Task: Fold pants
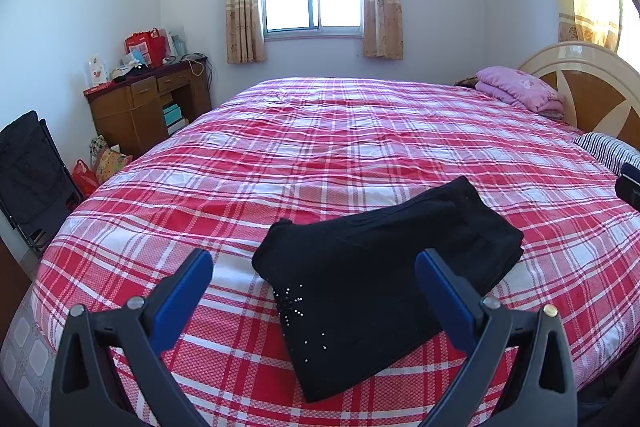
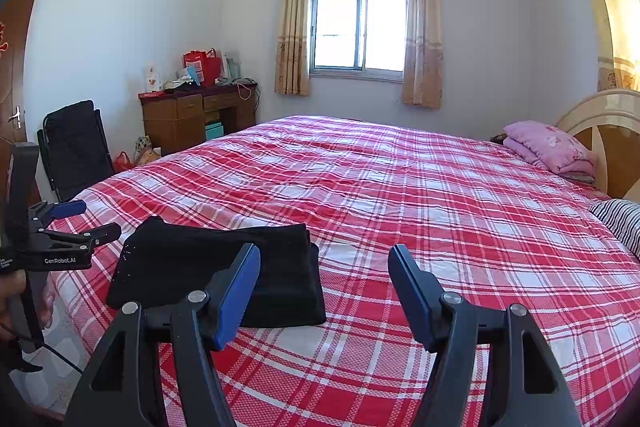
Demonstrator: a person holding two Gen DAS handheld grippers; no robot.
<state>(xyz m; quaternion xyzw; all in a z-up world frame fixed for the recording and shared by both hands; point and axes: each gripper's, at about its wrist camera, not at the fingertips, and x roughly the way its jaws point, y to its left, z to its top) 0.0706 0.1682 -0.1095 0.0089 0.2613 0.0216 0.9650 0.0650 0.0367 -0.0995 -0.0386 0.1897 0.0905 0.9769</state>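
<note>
Black pants lie folded on a plaid bed, both grippers spread wide and holding nothing.

Nearest, the left gripper and right gripper hover with jaws apart, clear of the cloth. The pants rest in a compact stack near the bed's front edge; they look soft, light and floppy, best pinched at a folded edge or corner. Farther off, a desk carries a red bag, contents unclear.

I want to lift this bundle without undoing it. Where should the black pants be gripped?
Grip the black pants at the thick stacked edge on their right, coming in low from that side with the right gripper. There the layers lie flush, so one pinch probably catches them all.
</note>
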